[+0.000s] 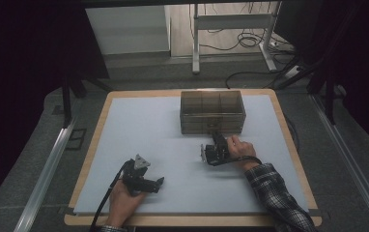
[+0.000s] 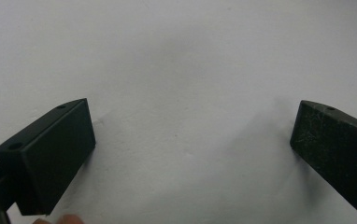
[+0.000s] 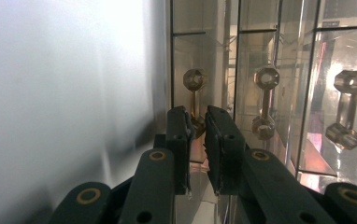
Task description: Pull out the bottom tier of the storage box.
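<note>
A smoky transparent drawer box [image 1: 212, 112] stands at the far middle of the white mat [image 1: 144, 140]. My right gripper [image 1: 216, 137] reaches its front, turned on its side. In the right gripper view my right gripper [image 3: 199, 125] has its jaws nearly together around the lower knob of a dumbbell-shaped drawer handle [image 3: 194, 91]. Two more handles [image 3: 265, 102] [image 3: 349, 107] sit on the neighbouring drawers. My left gripper [image 1: 158, 183] rests near the table's front edge, pointing right. In its own view my left gripper [image 2: 193, 140] is open wide, with bare mat between the fingers.
The mat lies on a wooden table [image 1: 289, 145] with a narrow rim showing all round. Behind the table are a desk frame [image 1: 231, 29] and loose cables [image 1: 250, 41] on the floor. Dark curtains flank both sides.
</note>
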Demonstrator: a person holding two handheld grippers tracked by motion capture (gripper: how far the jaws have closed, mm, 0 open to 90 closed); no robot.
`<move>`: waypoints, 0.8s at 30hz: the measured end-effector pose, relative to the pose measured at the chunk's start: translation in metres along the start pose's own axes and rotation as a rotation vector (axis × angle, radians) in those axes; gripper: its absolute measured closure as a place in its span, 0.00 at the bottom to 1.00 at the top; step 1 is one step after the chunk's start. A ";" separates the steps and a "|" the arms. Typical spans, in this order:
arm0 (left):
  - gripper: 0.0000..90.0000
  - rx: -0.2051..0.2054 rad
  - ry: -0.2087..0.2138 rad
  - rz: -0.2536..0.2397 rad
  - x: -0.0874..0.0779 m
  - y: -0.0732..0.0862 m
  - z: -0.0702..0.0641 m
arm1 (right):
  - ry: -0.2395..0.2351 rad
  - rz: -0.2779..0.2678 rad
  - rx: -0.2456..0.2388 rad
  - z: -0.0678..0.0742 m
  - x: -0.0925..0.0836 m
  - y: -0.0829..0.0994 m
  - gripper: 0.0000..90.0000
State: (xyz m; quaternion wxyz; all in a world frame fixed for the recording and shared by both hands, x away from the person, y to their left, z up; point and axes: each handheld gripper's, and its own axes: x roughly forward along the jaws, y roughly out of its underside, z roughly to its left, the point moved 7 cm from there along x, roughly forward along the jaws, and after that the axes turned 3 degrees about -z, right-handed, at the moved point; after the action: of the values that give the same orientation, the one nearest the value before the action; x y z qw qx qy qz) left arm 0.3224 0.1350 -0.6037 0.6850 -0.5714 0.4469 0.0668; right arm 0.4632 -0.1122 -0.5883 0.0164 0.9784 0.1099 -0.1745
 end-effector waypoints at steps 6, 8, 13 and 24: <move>0.00 0.000 0.000 0.000 0.000 0.000 0.000 | -0.003 -0.017 0.008 0.002 -0.009 0.000 0.88; 0.00 0.000 0.000 0.000 0.000 0.000 0.000 | -0.017 -0.023 0.014 0.003 -0.012 0.000 0.88; 0.00 0.000 0.000 0.000 0.000 0.000 0.000 | -0.030 -0.042 0.021 0.007 -0.018 -0.002 0.88; 0.00 0.000 0.000 0.000 0.000 0.000 0.000 | -0.016 -0.043 -0.006 0.011 -0.031 -0.002 0.87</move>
State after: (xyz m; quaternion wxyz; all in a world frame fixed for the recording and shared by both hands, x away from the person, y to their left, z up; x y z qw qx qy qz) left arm 0.3224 0.1350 -0.6037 0.6850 -0.5714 0.4469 0.0671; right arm 0.4305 -0.1177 -0.5875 0.0163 0.9743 0.1313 -0.1824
